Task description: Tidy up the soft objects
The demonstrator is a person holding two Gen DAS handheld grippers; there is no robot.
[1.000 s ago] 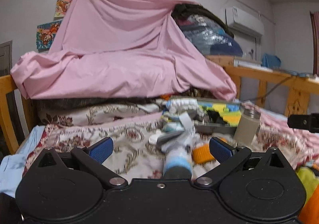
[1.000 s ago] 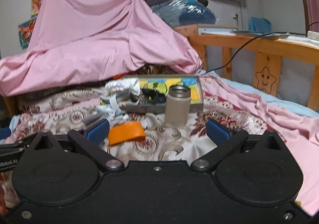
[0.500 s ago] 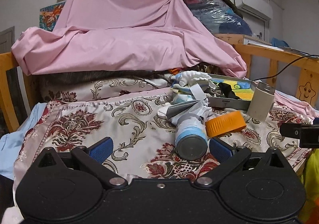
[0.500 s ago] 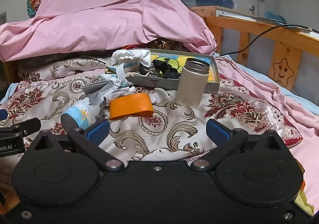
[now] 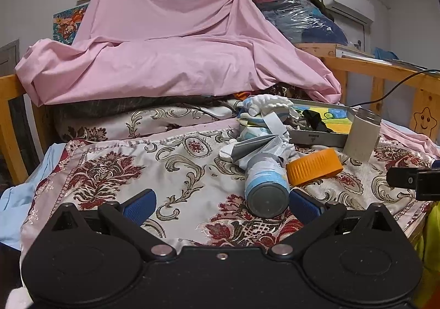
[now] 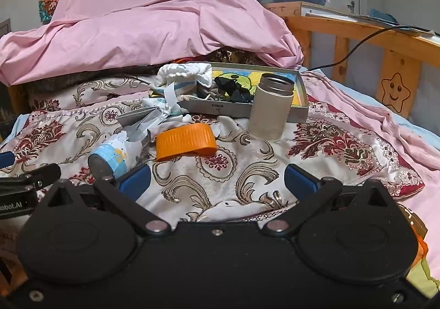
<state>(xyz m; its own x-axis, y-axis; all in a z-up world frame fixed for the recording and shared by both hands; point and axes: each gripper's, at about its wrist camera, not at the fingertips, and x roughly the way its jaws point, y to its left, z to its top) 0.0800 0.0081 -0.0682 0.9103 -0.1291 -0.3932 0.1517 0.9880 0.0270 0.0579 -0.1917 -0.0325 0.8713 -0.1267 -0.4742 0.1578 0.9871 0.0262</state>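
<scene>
A pile of small soft white and light-blue items [image 5: 264, 127] [image 6: 176, 89] lies on the floral bedspread [image 5: 170, 168] [image 6: 324, 141], partly on a grey tray [image 5: 316, 138] [image 6: 299, 89] that also holds dark cloth [image 6: 231, 89]. A blue-and-white can [image 5: 265, 185] [image 6: 110, 160] lies on its side in front of them. My left gripper [image 5: 220, 206] is open and empty, the can just inside its right finger. My right gripper [image 6: 217, 179] is open and empty above the bedspread.
An orange lid [image 5: 313, 167] [image 6: 185, 141] and a beige flask [image 5: 361, 134] [image 6: 271, 108] stand near the tray. A big pink sheet [image 5: 170, 42] [image 6: 137, 12] covers a heap behind. Wooden bed rails [image 5: 385, 72] [image 6: 371, 39] run at right, with a black cable.
Both grippers have risen and tilted down, so the bedspread and the items show from higher up. Nothing on the bed has moved. Both stay open.
</scene>
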